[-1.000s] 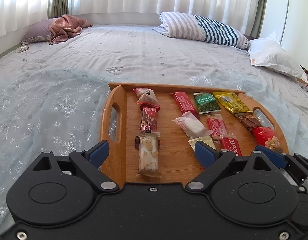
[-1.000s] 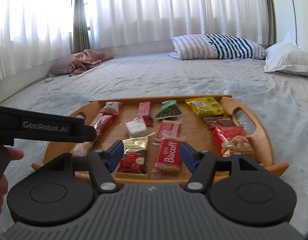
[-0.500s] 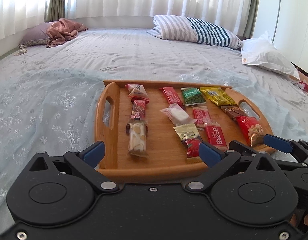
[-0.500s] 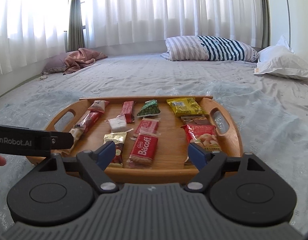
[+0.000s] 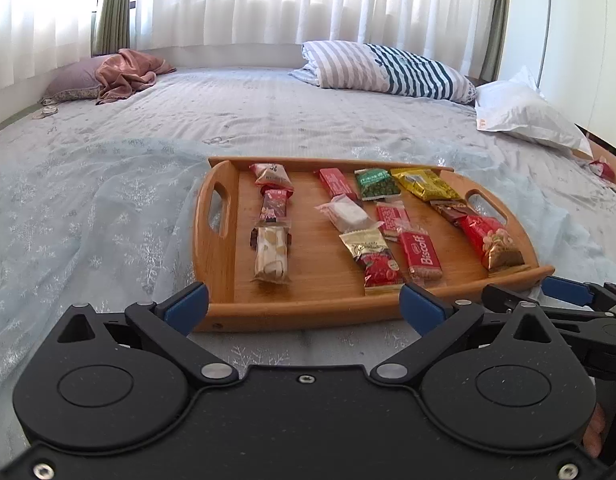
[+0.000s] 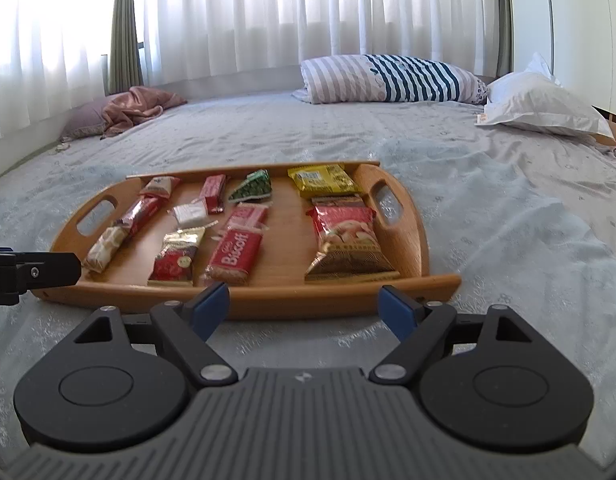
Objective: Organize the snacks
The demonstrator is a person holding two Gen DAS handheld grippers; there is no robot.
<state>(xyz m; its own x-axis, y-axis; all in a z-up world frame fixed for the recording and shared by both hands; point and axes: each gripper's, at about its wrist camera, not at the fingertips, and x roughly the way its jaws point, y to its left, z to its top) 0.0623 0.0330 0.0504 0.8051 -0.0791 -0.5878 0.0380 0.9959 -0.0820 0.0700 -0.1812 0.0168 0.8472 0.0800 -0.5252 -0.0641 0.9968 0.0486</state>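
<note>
A wooden tray (image 5: 218,248) with cut-out handles at both ends lies on the bed (image 5: 268,120), on a pale blue cover with a snowflake pattern. Wrapped snacks lie flat on its floor in rough columns. At the left end, from far to near: a pink-and-red packet (image 5: 271,175), a dark red bar (image 5: 274,205) and a clear-wrapped pale nougat bar (image 5: 271,254). In the middle: a red stick pack (image 5: 337,182), a green pea packet (image 5: 375,183), a white sweet in clear wrap (image 5: 348,214), a gold-and-red packet (image 5: 374,256) and a red Biscoff biscuit (image 5: 422,256). At the right end: a yellow packet (image 5: 422,184), a brown bar (image 5: 454,210) and a red-and-gold nut packet (image 5: 492,242).

The left gripper (image 5: 304,306) sits just short of the tray's near rim. Its fingers (image 5: 186,306) are spread wide with nothing between them, and they have just been opening. The right gripper (image 6: 306,306) sits likewise before the near rim, its fingers (image 6: 212,304) released and empty, also just widening. Neither touches the tray or any snack. In the left wrist view the right gripper shows at the lower right edge, with part of a hand (image 5: 594,430) behind it.

Farther up the bed lie a striped pillow (image 5: 388,68), a white pillow (image 5: 524,118), and a mauve pillow (image 5: 74,84) with a pink cloth (image 5: 126,74) heaped on it. White curtains (image 5: 268,0) cover the window behind.
</note>
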